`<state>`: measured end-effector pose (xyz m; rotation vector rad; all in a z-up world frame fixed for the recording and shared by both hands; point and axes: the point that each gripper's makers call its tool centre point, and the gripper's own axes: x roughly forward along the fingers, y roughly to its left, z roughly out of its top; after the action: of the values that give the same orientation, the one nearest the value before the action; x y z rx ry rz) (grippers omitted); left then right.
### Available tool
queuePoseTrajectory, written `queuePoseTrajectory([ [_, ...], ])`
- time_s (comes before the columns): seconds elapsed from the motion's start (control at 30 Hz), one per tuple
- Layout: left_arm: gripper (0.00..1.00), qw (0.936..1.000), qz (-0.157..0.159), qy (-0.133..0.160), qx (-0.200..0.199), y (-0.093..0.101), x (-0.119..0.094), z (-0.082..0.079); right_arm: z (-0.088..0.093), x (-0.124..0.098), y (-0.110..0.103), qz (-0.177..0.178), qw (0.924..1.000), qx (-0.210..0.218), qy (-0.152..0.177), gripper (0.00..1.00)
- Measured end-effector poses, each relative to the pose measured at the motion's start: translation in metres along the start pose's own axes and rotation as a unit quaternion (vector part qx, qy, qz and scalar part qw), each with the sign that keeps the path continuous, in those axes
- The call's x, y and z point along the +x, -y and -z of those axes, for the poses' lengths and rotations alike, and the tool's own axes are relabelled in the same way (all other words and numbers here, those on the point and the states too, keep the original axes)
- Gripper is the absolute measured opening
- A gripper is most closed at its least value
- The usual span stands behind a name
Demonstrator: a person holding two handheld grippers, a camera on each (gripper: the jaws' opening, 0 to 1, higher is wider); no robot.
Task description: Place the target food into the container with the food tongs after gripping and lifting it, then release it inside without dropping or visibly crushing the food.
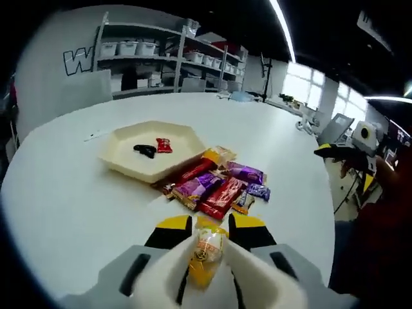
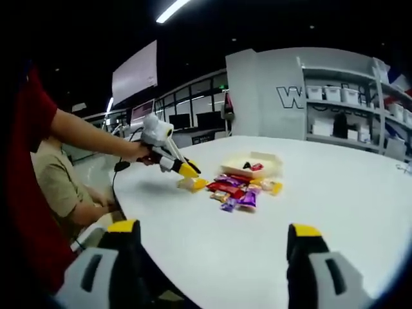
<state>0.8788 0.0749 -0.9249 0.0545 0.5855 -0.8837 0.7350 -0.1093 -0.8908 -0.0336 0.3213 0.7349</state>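
One yellow-wrapped snack (image 1: 205, 254) is clamped between the left gripper (image 1: 207, 239) jaws above the white table (image 1: 77, 199); two pieces are seen in the tray (image 1: 122, 154). Right gripper (image 2: 209, 239) jaws are held apart.

lab or office-type workroom, open plan. large round white worktop (image 1: 77, 193) in the middle. metal shelving (image 1: 170, 61) along the back wall, rows of white storage bins (image 1: 129, 47) on it. big lettering on a white wall (image 2: 290, 96). long ceiling light strips (image 1: 282, 29). monitors (image 2: 187, 120) on desks behind, bright windows (image 1: 302, 84) at the far side.
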Motion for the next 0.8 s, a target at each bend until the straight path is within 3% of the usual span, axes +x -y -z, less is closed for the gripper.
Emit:
queuePoseTrajectory([
  [0.17,0.21,0.9998,0.01,0.01,-0.009,0.006,-0.005,-0.007,0.0,-0.003,0.007,0.01,0.9999,0.004,0.003,0.93],
  [0.4,0.22,0.9994,0.011,0.031,-0.004,0.008,-0.012,-0.032,0.002,-0.002,0.006,0.01,0.9999,0.005,0.0,0.93],
  [0.8,0.22,0.9992,0.001,0.04,-0.009,-0.006,0.0,-0.056,0.002,-0.008,0.016,0.022,0.9997,0.011,0.004,0.93],
])
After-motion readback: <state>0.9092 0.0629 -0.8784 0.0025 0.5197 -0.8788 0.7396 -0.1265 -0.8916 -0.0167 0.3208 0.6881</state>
